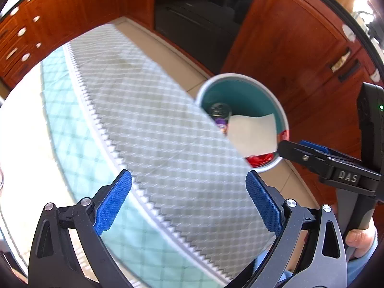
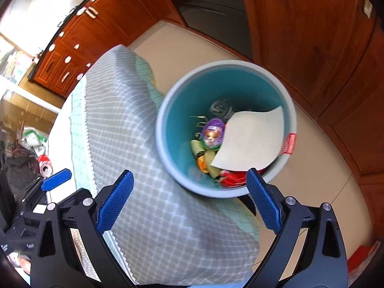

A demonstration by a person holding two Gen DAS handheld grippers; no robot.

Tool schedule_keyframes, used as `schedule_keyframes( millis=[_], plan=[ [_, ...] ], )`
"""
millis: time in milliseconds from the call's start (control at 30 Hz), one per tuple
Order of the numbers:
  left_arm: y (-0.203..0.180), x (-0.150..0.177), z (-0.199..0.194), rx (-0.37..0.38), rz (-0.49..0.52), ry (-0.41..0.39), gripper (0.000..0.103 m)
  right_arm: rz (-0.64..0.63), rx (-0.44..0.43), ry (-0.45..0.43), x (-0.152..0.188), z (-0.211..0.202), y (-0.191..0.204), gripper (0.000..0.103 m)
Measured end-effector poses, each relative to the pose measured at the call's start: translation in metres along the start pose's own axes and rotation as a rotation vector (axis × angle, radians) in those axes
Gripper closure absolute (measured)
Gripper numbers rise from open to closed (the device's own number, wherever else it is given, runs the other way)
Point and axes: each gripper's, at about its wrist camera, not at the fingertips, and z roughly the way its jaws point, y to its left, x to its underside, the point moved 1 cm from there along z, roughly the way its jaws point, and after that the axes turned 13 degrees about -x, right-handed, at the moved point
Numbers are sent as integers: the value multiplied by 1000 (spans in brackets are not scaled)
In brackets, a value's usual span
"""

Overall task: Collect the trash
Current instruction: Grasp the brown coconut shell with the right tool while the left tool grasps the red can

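Grey-checked tablecloth (image 2: 148,168), tile floor (image 2: 312,168), wood cabinets (image 2: 312,36).

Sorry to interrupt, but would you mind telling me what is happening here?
A person is clearing trash with a gripper in each hand. The right gripper is open above a bin on the floor beside the table, and a white sheet lies on the wrappers inside. The left gripper is open and empty over the tablecloth. A can remains on the table.
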Motion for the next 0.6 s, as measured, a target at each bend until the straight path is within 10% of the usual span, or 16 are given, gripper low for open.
schedule_keyframes(
  millis=[600],
  plan=[
    [189,133,-77,-120,-300,-51,7,-384,-141,346,125,80,202,12]
  ],
)
